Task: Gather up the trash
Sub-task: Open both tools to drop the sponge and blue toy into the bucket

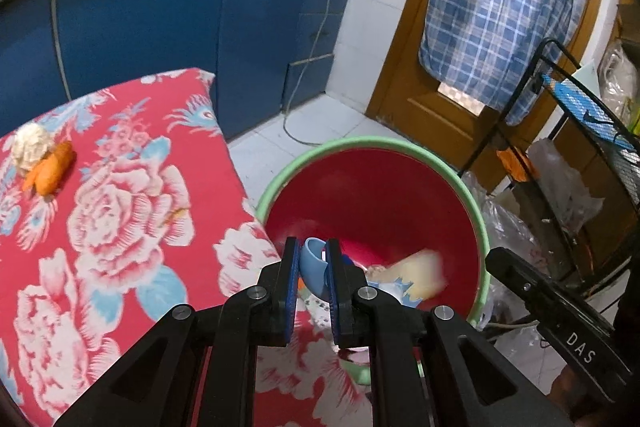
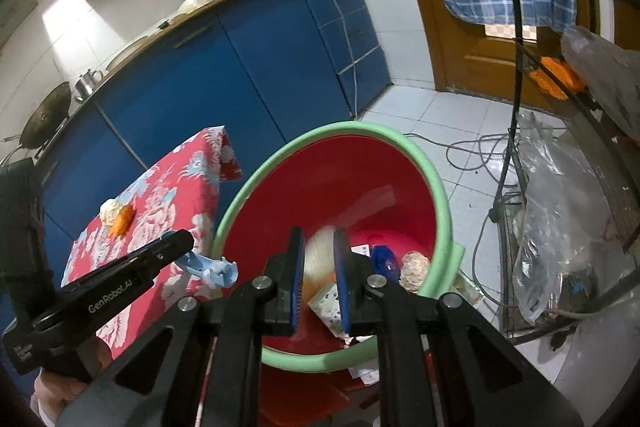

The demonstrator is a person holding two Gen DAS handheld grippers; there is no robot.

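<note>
Several scraps already lie in the red bin (image 2: pixel 360 187). Left tongs (image 1: pixel 313 267) clench a blue plastic piece (image 1: pixel 314 267) at its rim; right tongs (image 2: pixel 320 267) grip a pale blurred scrap (image 2: pixel 318 255) over it. An orange scrap (image 1: pixel 50 169) and white wad (image 1: pixel 30 145) remain on the desk (image 1: pixel 132 207).

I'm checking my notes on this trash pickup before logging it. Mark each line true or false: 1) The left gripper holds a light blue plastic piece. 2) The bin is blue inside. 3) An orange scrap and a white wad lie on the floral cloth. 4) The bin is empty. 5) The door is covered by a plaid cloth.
1) True: the left gripper is shut on the light blue plastic piece.
2) False: the bin is red inside with a green rim.
3) True: the orange scrap touches the white wad on the floral cloth.
4) False: trash already lies in it, including a crumpled wad.
5) True: the plaid cloth hangs there.
</note>
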